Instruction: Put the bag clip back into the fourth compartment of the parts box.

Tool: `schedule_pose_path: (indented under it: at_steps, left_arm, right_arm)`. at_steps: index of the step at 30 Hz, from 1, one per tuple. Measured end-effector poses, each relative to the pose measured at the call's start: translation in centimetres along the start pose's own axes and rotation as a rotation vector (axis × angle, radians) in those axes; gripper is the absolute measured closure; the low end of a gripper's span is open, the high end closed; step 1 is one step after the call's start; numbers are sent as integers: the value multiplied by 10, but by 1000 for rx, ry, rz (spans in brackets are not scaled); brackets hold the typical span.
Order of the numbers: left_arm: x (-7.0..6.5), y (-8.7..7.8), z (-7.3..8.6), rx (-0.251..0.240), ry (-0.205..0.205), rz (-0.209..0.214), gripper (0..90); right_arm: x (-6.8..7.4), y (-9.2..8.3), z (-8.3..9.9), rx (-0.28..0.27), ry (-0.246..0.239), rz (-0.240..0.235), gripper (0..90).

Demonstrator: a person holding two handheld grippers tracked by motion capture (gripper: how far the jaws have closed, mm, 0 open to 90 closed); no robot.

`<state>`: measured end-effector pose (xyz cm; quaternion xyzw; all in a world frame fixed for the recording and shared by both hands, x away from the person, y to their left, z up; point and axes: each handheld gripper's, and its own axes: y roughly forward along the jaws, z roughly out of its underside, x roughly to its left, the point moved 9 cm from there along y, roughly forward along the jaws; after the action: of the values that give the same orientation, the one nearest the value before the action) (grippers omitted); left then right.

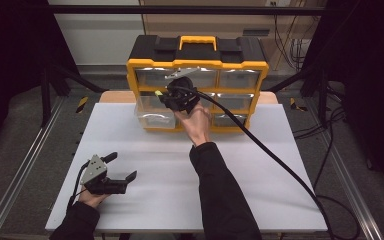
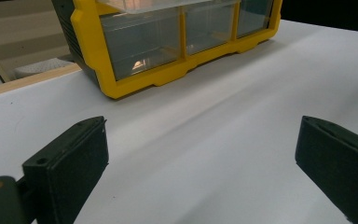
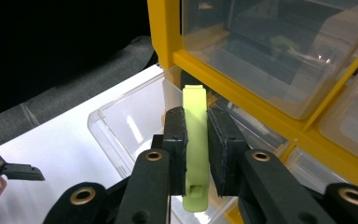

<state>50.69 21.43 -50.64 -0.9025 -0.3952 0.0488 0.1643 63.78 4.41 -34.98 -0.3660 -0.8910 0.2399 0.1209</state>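
The left claw (image 1: 121, 168) rests released, low over the surface (image 1: 155, 165), apparently idle. Farther on, the right claw (image 3: 197, 135) is clenched on a green strip (image 3: 195, 121), held above the pulled-out clear drawer (image 3: 121, 121) of the yellow organizer (image 1: 197, 64), likely for dropping in.

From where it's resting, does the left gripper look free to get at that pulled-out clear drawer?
Probably yes. The left gripper rests open on the white table, with bare surface between it and the pulled-out drawer. But the right gripper, shut on a green strip, hovers above that drawer and may crowd it.
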Motion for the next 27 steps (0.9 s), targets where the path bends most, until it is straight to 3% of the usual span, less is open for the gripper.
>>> schedule_pose_path:
  at_steps: [27]
  left_arm:
    - [0, -1, -1, -6, 0, -1, 24]
  right_arm:
    - [-1, 19, 13, 41, 9, 6, 783]
